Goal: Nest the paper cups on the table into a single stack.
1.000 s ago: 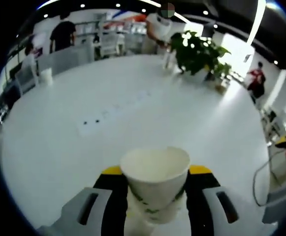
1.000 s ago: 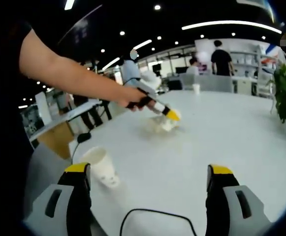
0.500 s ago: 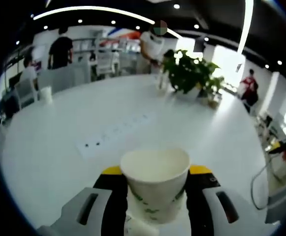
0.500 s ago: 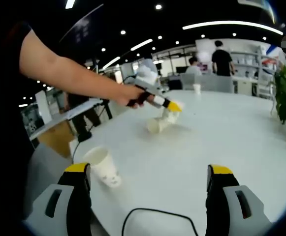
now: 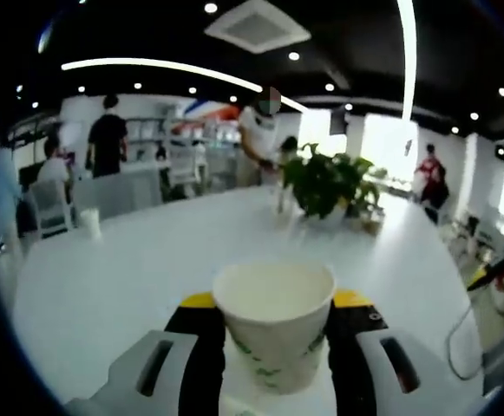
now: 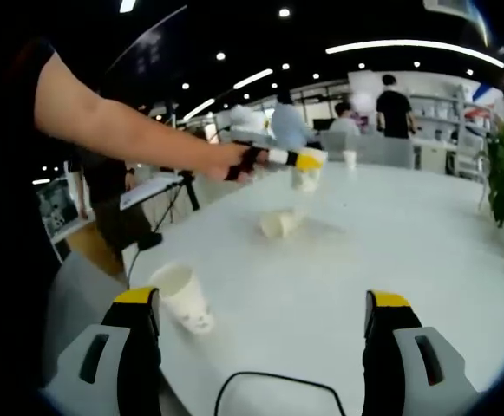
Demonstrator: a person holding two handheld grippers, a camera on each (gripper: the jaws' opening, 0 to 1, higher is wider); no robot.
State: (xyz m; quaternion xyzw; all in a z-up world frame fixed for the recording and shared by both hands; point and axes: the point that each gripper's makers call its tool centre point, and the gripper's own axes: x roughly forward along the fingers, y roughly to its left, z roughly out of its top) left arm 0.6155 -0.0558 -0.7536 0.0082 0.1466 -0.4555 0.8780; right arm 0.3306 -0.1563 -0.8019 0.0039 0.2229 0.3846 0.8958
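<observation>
I've lifted the left gripper (image 5: 273, 325) well off the white table (image 6: 390, 251), jaws clamped on a paper cup (image 5: 274, 322) held mouth-up for nesting, while my right gripper (image 6: 265, 334) waits open, with another upright cup (image 6: 182, 297) at its ten o'clock and a toppled cup (image 6: 279, 224) at twelve.

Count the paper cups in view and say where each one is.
4: one cup held in the left tool, one cup lying on its side mid-table, one upright cup near the table edge, one distant cup at the far side. Others may be hidden.
</observation>
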